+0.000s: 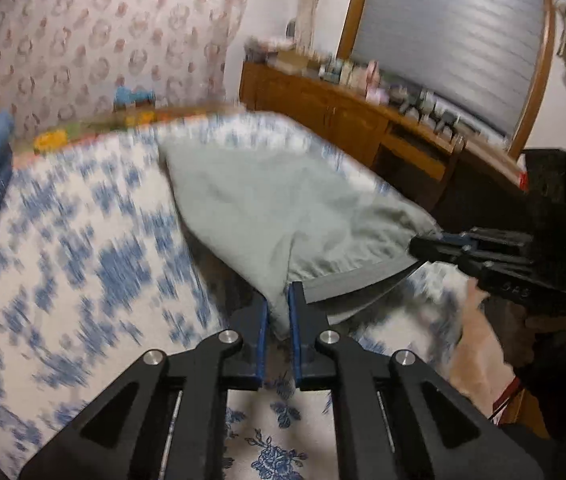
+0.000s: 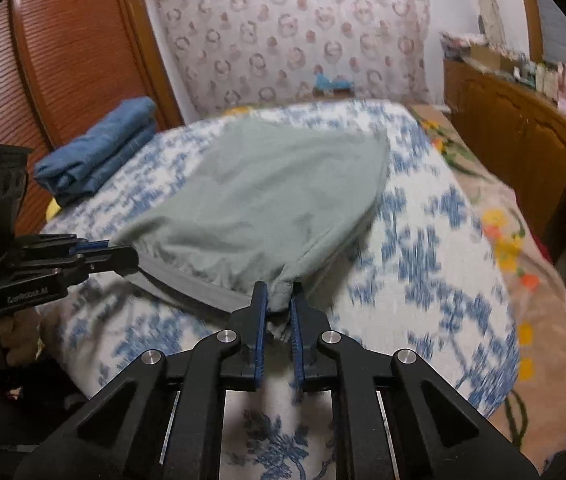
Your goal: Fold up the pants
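The soft grey-green cloth pants (image 1: 251, 208) lie on a bed with a white cover full of blue flowers (image 1: 83, 260), and the near edge of the pants is lifted up off the cover. The black left gripper with blue pads (image 1: 279, 304) is clenched on one corner of that near edge, with the cloth bunched between its two fingers. The black right gripper with blue pads (image 2: 281, 296) is clenched on the other corner the same way. In the left view the right gripper pokes in from the right side, and a hand (image 1: 479, 344) shows under it. The dark grey band of the pants (image 2: 199, 288) hangs stretched between the two grippers. The far part of the pants rests flat on the bed. A folded blue cloth pile (image 2: 99, 152) sits on the bed off to the left, apart from the pants. Behind the bed stands a big pillow-like board with pink rings on it (image 2: 295, 36). A brown wooden cupboard (image 1: 347, 120) runs along the right side, with many small things on top, too blurry to tell. A tan blanket with yellow and orange flowers (image 2: 523, 248) lies on the right side of the bed.
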Demonstrator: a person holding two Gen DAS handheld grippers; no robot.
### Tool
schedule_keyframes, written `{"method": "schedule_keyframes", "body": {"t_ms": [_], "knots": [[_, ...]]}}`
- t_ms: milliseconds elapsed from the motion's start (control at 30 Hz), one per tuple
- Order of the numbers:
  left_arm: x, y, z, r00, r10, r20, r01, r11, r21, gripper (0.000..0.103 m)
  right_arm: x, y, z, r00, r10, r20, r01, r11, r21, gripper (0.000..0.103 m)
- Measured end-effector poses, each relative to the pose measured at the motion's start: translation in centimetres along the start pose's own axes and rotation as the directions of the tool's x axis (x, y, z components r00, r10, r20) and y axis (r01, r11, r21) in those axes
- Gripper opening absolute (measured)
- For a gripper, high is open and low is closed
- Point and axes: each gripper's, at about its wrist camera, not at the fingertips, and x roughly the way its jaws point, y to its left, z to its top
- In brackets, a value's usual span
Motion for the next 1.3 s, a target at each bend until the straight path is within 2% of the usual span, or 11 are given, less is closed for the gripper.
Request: {"method": "schedule_keyframes", "body": {"t_ms": [233,333,500,633,767,867,1000,1100,1167,1200,1300], "knots": [[-6.4,0.4,4.1,0.988,0.017,0.15,-0.025,0.999,0.048,0.006,-4.1,2.6,5.5,0.99,0.039,0.134,-0.027,0.996,-0.091,0.008],[-9.1,0.8,5.9,0.977,0.035,0.21,-0.047,0.997,0.057,0.006,-5.9,4.2,8.2,0.979,0.071,0.192,-0.047,0.99,-0.13,0.008],[-13.8,2.3,8.0,0.948,0.078,0.309,-0.103,0.993,0.064,0.006,-8.3,7.2,12.3,0.952,0.141,0.273,-0.086,0.976,-0.202,0.008],[-14.0,4.7,8.4,0.941,0.118,0.317,-0.137,0.99,0.04,0.006,-7.6,9.0,14.2,0.939,0.194,0.283,-0.127,0.963,-0.237,0.008],[-11.6,8.5,8.2,0.948,0.158,0.277,-0.16,0.987,-0.015,0.006,-3.5,9.9,15.2,0.948,0.219,0.233,-0.161,0.956,-0.244,0.008],[-9.8,10.6,9.7,0.945,0.193,0.266,-0.191,0.981,-0.031,0.006,-0.4,10.2,16.8,0.956,0.215,0.202,-0.163,0.955,-0.246,0.008],[-9.2,12.1,14.9,0.92,0.236,0.312,-0.239,0.971,-0.029,0.006,2.2,9.8,21.1,0.956,0.2,0.214,-0.145,0.958,-0.249,0.007],[-10.4,11.5,18.1,0.89,0.252,0.381,-0.275,0.961,0.006,0.006,1.6,10.1,25.1,0.941,0.197,0.275,-0.123,0.957,-0.263,0.007],[-11.1,11.2,18.9,0.877,0.265,0.401,-0.299,0.954,0.022,0.006,0.7,10.3,27.1,0.929,0.188,0.32,-0.098,0.956,-0.276,0.007],[-11.1,11.2,19.0,0.875,0.271,0.401,-0.307,0.951,0.027,0.006,0.3,10.4,27.9,0.924,0.19,0.333,-0.096,0.955,-0.28,0.007],[-10.2,12.0,17.0,0.892,0.274,0.36,-0.304,0.952,0.026,0.006,0.2,10.4,28.0,0.927,0.189,0.324,-0.093,0.952,-0.292,0.007]]}}
